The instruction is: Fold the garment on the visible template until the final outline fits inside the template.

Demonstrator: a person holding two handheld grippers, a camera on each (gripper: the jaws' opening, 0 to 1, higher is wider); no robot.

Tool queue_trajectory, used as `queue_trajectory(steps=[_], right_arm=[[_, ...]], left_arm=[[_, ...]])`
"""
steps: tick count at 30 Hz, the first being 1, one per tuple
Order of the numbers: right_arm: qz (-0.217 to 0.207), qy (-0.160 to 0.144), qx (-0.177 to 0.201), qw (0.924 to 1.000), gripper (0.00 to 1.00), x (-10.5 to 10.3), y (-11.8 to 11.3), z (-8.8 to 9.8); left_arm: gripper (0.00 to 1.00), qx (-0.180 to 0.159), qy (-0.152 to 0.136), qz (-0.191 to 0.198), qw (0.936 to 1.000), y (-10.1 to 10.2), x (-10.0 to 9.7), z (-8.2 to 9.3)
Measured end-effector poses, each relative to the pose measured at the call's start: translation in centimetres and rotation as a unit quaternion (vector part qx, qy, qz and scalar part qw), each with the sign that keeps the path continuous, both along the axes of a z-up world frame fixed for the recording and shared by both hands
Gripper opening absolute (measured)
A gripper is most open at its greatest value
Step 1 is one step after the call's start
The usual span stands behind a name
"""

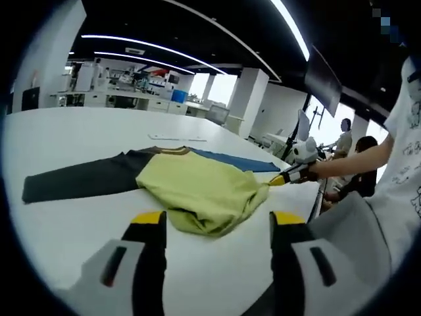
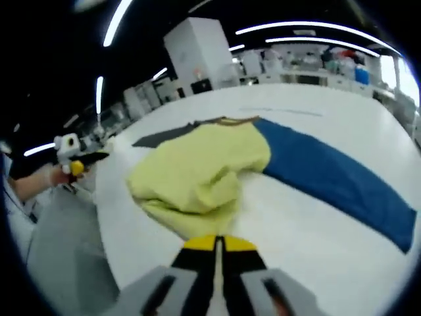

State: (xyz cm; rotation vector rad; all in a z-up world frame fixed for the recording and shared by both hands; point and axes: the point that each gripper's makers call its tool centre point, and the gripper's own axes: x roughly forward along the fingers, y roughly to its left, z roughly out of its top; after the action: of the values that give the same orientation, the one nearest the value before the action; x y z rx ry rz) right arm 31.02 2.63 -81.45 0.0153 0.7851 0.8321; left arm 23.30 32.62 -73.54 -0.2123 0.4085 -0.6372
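Observation:
A long-sleeved garment (image 1: pixel 197 187) lies bunched on the white table (image 1: pixel 66 131). Its body is yellow-green, with a dark grey sleeve (image 1: pixel 79 178) stretched left and a blue sleeve (image 1: pixel 230 160) running to the far right. My left gripper (image 1: pixel 217 220) hovers open just short of the near hem, nothing between its jaws. My right gripper (image 1: pixel 279 179) comes in from the right, shut on the garment's right edge. In the right gripper view, the right gripper (image 2: pixel 217 243) has its jaws closed at the yellow fabric (image 2: pixel 191 178), with the blue sleeve (image 2: pixel 329 178) to the right and the left gripper (image 2: pixel 92 158) far left.
Faint template lines (image 1: pixel 176 138) mark the table beyond the collar. The table's edge (image 1: pixel 317 197) runs close on the right, beside the person's white shirt (image 1: pixel 408 158). Two people (image 1: pixel 355 155) are behind it. Office desks (image 1: pixel 131 99) line the back.

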Motion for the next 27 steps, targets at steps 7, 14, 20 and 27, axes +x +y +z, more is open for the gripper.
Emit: queue_trajectory(steps=[7, 14, 20, 27], right_arm=[[-0.026, 0.006, 0.018, 0.9995, 0.0, -2.8, -1.2, 0.4], [-0.045, 0.015, 0.034, 0.9983, 0.0, -5.5, -1.6, 0.3], [-0.062, 0.025, 0.048, 0.9966, 0.0, -7.1, -1.7, -0.2], [-0.077, 0.033, 0.061, 0.9946, 0.0, -7.8, -1.7, -0.4]], left_arm=[[0.56, 0.001, 0.009, -0.01, 0.9999, 0.3, 0.9, -1.2], [0.53, -0.001, 0.035, -0.024, 0.9991, -0.8, 1.4, -2.8], [0.5, 0.015, 0.064, -0.03, 0.9974, -1.8, 2.2, -4.7], [0.35, 0.062, 0.093, 0.01, 0.9936, -0.7, 4.9, -8.0]])
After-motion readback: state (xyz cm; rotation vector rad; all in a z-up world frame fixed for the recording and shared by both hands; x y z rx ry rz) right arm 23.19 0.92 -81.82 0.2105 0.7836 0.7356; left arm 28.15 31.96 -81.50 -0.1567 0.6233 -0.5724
